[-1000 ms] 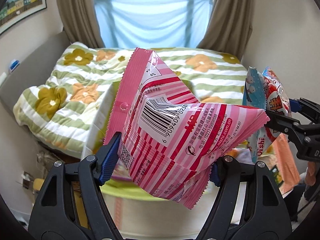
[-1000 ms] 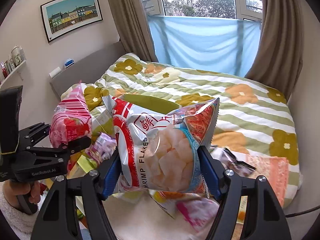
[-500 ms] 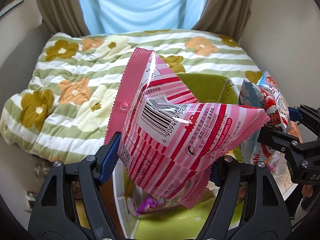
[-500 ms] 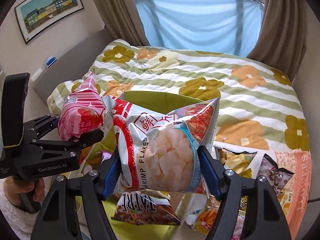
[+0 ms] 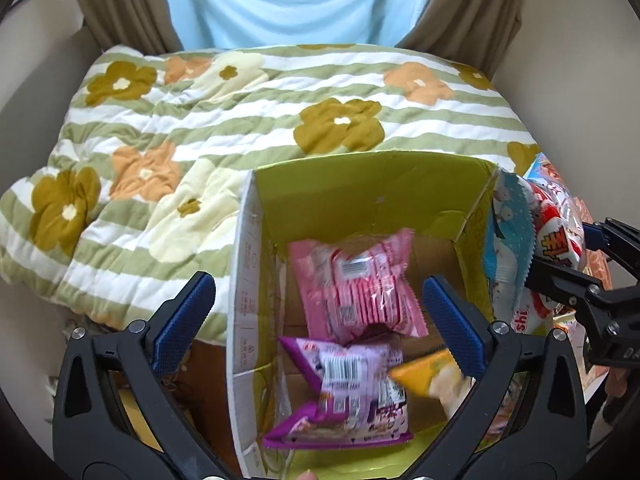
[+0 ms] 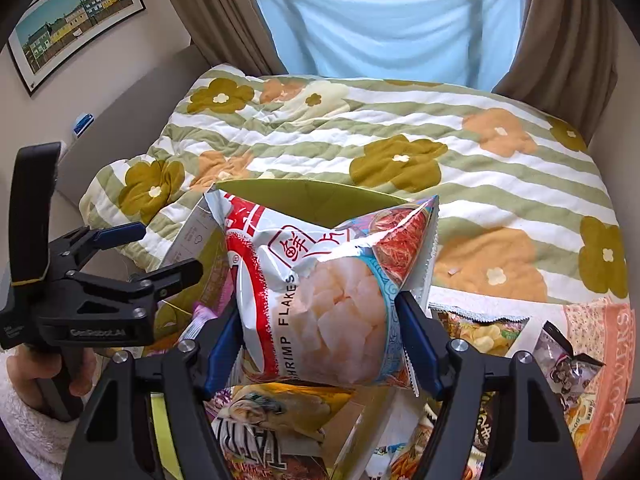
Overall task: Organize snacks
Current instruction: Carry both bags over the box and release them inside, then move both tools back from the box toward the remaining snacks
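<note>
left wrist view: left tool [image 5: 320, 316] spread wide, empty, over box [image 5: 360, 196]; right tool [image 6: 320, 348] clamps shrimp flakes bag [image 6: 324, 300].

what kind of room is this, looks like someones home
Most likely a bedroom in a home: a bed under a green-striped quilt with flower patches, brown curtains beside a window, and a framed picture of coloured houses on the wall. An open green cardboard box of snacks sits at the bed's foot.

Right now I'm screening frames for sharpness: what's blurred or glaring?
Left wrist view: the pink packet in the green box is motion-smeared and the bedspread is sharp. Right wrist view: the shrimp flakes bag is crisp, with mild foil glare.
</note>
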A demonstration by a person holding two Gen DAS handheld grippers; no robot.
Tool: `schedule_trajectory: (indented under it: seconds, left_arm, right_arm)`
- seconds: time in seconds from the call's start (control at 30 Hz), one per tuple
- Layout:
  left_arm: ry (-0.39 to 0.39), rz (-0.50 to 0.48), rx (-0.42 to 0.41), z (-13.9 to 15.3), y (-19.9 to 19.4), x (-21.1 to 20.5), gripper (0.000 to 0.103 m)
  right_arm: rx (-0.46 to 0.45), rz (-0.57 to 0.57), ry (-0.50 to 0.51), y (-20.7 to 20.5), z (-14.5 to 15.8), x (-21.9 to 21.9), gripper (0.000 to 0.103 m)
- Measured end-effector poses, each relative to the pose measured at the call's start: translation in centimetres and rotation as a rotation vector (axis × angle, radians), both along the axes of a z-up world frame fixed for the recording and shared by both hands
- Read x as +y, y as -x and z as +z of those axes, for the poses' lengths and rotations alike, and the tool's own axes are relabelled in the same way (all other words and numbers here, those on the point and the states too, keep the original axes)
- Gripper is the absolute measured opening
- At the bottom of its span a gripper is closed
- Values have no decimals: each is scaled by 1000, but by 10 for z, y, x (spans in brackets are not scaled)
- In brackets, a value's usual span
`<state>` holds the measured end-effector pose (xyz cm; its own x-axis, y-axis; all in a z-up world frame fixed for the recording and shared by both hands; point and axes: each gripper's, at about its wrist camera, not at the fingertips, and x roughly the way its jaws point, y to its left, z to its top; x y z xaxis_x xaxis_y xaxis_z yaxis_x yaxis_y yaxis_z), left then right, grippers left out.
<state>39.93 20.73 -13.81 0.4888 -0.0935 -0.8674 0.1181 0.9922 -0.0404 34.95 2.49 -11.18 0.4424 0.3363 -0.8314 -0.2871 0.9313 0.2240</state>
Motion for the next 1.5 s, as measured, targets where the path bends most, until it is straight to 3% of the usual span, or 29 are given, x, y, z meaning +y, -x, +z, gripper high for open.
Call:
schedule_trajectory:
  seconds: [0.27,0.3,0.4,0.43,0.8,1.07,1.27,1.5]
  left_arm:
    - [31,93,15,-3,13,25,102]
    - [31,98,13,-3,15,26,102]
    - [30,108,4,0,21,29,102]
    - [30,110,3,1,23,29,102]
    - [38,106,-7,4,50,25,102]
    - [53,89,-55,34,78,24,102]
    - [51,26,-87,48,91,13,102]
    - [99,-74,-102,51,102,-28,102]
  right_arm:
    - [-3,62,35,-18,-7,19,73]
    - [-5,66,43,-20,-8,21,75]
    - [-21,72,66,-20,-10,24,96]
    - [-32,70,70,-19,-10,24,98]
    - [-16,45,47,12,-6,14,98]
    - [-56,4,40,43,22,11,98]
    - [-98,-66,26,70,39,4,98]
    - [-128,-172,43,104,56,-26,98]
